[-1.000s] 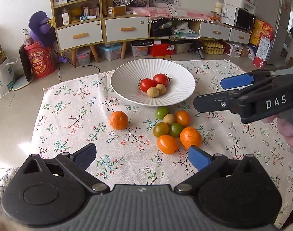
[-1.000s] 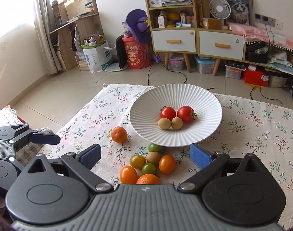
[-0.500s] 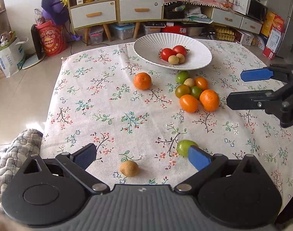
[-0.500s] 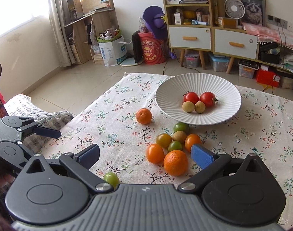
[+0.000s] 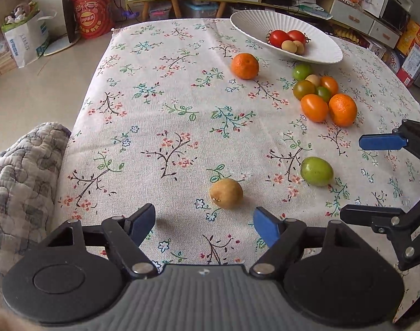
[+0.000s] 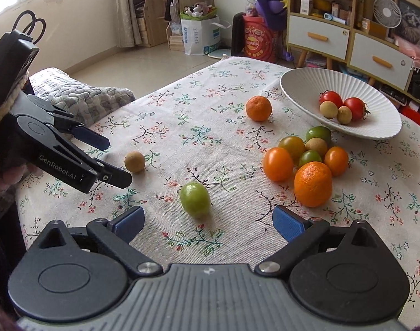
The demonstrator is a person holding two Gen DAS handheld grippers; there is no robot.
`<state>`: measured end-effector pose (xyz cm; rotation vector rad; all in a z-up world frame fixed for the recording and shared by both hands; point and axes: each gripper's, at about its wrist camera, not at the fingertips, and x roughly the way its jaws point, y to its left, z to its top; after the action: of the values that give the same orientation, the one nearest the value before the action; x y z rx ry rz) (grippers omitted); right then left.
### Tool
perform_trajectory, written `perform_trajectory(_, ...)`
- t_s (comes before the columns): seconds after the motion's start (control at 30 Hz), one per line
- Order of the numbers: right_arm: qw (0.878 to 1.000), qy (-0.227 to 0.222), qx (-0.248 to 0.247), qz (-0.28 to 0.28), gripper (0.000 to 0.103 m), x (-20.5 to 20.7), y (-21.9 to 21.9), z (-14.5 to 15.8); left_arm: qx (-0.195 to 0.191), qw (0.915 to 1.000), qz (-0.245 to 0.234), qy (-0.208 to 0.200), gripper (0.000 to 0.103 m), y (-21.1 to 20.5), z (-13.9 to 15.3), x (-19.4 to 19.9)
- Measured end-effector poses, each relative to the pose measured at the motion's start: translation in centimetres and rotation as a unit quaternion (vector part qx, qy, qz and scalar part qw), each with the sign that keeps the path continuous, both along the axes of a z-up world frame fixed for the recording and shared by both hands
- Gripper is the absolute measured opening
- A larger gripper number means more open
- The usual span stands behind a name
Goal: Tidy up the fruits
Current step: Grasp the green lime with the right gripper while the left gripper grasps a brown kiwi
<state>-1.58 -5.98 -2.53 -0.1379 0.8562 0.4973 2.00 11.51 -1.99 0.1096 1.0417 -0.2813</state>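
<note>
Left claw (image 5: 204,220) angled down, closing over brown fruit (image 5: 226,193).

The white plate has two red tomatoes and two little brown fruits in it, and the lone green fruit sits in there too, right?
Not quite. The lone green fruit lies on the tablecloth, as the right wrist view shows. The white plate holds only two red tomatoes and two little brown fruits.

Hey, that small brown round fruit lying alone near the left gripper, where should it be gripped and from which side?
Grip the small brown round fruit across its middle, coming from above and from the near table edge. It lies alone on the floral tablecloth, so both sides look free, and the left gripper has been closing around nothing.
</note>
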Motion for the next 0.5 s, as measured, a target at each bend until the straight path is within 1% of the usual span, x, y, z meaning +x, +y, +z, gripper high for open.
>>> perform_trajectory(0.03,1.000,0.004,-0.001,0.001,0.094,0.1,0.2,-0.2,-0.001,1.0000,-0.002,0.002,0.065,0.0,-0.1,0.0)
perform_trajectory(0.1,1.000,0.010,-0.001,0.000,0.088,0.2,0.5,-0.4,0.000,1.0000,-0.007,0.000,0.062,-0.2,-0.1,-0.2)
perform_trajectory(0.13,1.000,0.012,-0.001,0.000,0.086,0.2,0.6,-0.4,-0.001,0.9999,-0.011,-0.003,0.056,-0.3,-0.1,-0.3)
perform_trajectory(0.17,1.000,0.015,-0.002,0.001,0.083,0.2,0.7,-0.5,-0.005,0.9999,-0.016,-0.004,0.053,-0.3,0.0,-0.3)
perform_trajectory(0.2,1.000,0.017,-0.002,0.003,0.079,0.2,0.7,-0.5,-0.008,0.9998,-0.017,-0.006,0.048,-0.4,0.0,-0.3)
perform_trajectory(0.23,1.000,0.018,-0.003,0.005,0.077,0.1,0.8,-0.5,-0.011,0.9997,-0.019,-0.008,0.043,-0.4,0.0,-0.3)
perform_trajectory(0.4,1.000,0.023,-0.006,0.009,0.062,0.3,1.1,-0.6,-0.014,0.9996,-0.021,-0.016,0.034,-0.5,-0.1,-0.2)
perform_trajectory(0.5,1.000,0.023,-0.007,0.010,0.059,0.5,1.3,-0.6,-0.022,0.9993,-0.023,-0.019,0.027,-0.6,-0.1,0.0)
